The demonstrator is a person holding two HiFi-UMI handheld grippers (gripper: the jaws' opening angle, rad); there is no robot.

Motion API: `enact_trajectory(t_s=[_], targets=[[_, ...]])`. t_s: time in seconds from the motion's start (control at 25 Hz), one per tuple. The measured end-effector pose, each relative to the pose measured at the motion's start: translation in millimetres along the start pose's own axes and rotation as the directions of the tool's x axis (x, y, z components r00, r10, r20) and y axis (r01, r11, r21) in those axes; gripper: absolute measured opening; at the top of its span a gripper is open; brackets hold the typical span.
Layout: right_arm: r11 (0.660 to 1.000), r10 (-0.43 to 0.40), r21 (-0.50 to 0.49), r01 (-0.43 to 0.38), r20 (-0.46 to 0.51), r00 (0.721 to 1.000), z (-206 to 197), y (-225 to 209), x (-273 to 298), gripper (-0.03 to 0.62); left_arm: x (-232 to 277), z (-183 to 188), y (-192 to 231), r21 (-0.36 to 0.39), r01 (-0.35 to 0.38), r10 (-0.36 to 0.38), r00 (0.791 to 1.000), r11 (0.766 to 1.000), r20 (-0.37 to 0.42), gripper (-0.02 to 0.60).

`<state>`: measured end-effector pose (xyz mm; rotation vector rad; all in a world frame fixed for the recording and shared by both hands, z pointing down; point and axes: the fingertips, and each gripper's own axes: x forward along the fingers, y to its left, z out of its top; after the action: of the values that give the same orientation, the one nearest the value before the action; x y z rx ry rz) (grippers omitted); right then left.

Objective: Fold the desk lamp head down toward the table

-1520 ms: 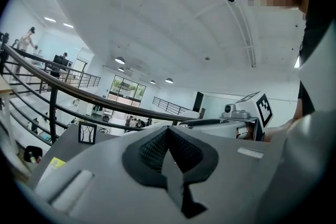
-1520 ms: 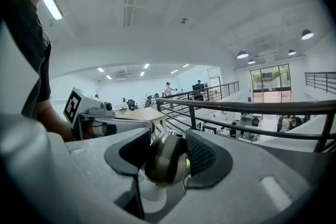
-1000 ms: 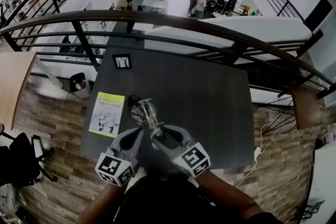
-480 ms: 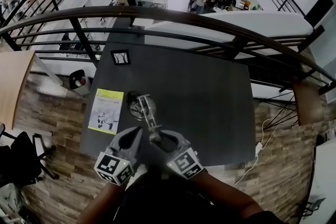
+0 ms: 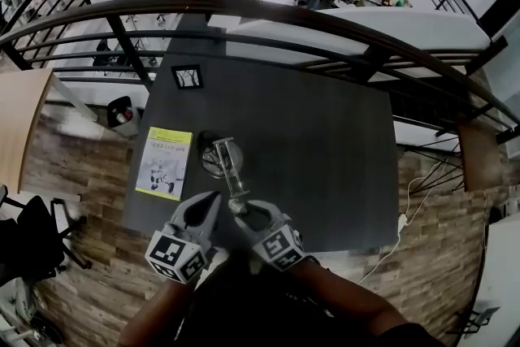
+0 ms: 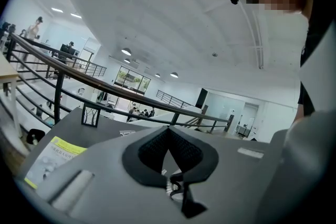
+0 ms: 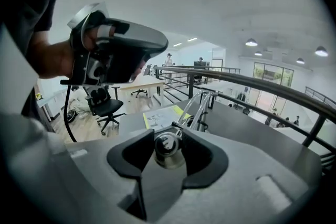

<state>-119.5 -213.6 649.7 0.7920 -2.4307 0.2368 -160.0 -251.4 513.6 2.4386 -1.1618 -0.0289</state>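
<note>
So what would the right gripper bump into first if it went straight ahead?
The lamp head, almost certainly: it already sits between the right gripper's jaws, which have just been closing on it. Behind it comes the lamp's arm.

Table (image 5: 325,142) rt half free; booklet (image 5: 165,162) left, railing (image 5: 325,17) behind.

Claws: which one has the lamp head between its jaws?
The right claw; its jaws have just been closing on the lamp head. The left claw hangs apart.
</note>
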Motion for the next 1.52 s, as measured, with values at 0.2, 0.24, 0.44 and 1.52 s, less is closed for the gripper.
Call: enact_trajectory(t_s=[0.2,0.24,0.44,1.52], targets=[[1.000,-0.005,0.013,0.006,-0.043,0.999,-20.9,-0.3,15.4,0.161,-3.6,-9.3,3.7,-0.029,-0.007,0.007,1.000,1.000,-0.012,0.002],[1.000,-0.010,0.008,0.011,-0.047,0.999,-23.2,-0.9,17.8,0.161,-4.5,-11.1,4.6,-0.032,-0.009,0.009,1.000,0.999,-0.012,0.002],[1.000,-0.023,-0.012,0.023,-0.073,0.997,-34.6,-4.1,34.1,0.160,-7.9,-12.7,10.7,-0.016,-0.030,0.030,0.999,0.999,-0.024,0.002],[0.998,-0.044,-0.047,0.036,-0.183,0.982,-60.6,-18.0,78.8,0.164,-23.1,-32.2,23.0,-0.038,-0.050,0.049,0.998,0.998,-0.028,0.002]])
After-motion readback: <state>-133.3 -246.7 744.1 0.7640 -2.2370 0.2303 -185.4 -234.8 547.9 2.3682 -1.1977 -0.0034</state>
